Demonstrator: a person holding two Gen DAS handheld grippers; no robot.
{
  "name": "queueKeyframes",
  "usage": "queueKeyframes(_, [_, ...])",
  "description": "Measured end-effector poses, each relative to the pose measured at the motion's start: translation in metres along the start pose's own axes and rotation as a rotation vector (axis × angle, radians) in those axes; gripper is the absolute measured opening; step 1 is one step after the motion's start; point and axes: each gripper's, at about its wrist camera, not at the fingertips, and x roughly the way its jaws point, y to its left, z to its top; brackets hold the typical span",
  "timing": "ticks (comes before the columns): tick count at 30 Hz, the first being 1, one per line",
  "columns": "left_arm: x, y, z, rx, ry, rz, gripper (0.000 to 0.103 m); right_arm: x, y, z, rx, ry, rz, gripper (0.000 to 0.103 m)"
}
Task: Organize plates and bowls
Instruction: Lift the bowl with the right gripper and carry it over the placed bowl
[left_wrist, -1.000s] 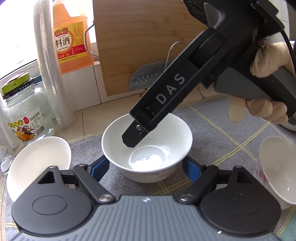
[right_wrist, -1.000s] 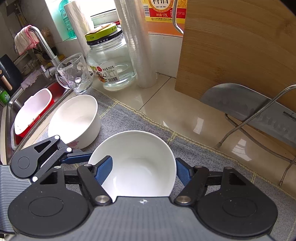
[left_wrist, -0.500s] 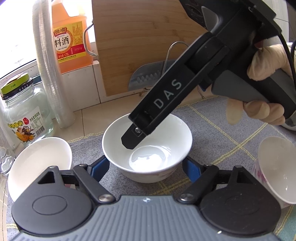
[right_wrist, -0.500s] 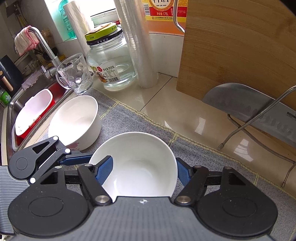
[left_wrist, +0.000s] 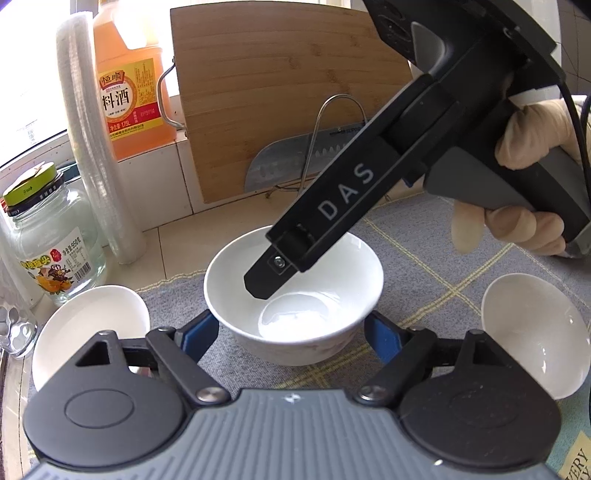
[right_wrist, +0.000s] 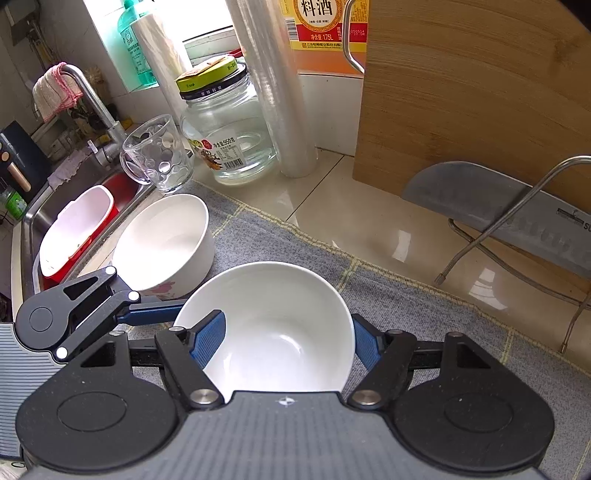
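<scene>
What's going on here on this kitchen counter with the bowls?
A person is sorting white bowls on a grey mat with a handheld gripper in each hand. The right gripper is closed on the middle bowl, one finger inside it and one outside. The left gripper straddles the same bowl from the other side, its blue pads apparently just clear of it. Two more bowls wait on the mat, one near the glass jar and one opposite.

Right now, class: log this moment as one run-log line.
right gripper: shut on middle white bowl | left gripper: open around that bowl | grey mat: two more bowls
</scene>
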Motion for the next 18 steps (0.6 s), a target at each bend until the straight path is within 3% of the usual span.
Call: queueKeyframes(18, [-0.037, -0.03, 0.002, 0.05, -0.009, -0.057, 0.085, -0.049, 0.02, -0.029, 0.039, -0.054, -0.033, 0.078])
